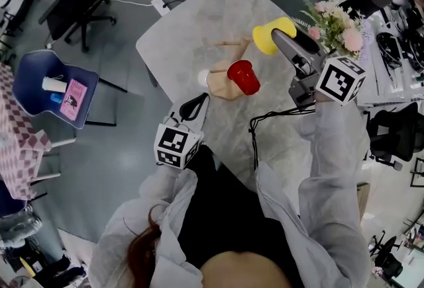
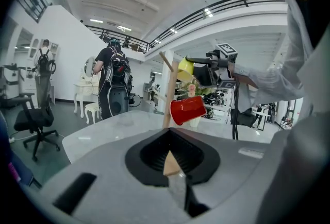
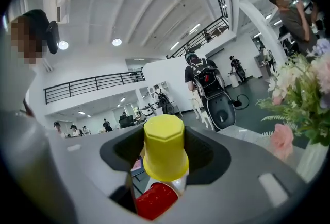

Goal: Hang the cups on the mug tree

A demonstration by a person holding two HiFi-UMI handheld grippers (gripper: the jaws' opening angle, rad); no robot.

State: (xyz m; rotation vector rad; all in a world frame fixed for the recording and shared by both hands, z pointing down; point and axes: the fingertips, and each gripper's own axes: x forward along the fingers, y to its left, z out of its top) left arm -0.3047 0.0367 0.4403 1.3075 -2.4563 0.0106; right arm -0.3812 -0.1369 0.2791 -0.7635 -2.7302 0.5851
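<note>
A wooden mug tree stands mid-table, and a red cup hangs on one of its pegs. My right gripper is shut on a yellow cup, held in the air just right of and above the tree. In the right gripper view the yellow cup fills the gap between the jaws, with the red cup below it. My left gripper hovers near the table's front edge, shut and holding nothing. Its view shows the tree, the red cup and the yellow cup ahead.
A vase of pink flowers stands at the table's right side, close behind the right gripper. A black cable lies on the marble table. A blue chair and an office chair stand on the floor to the left.
</note>
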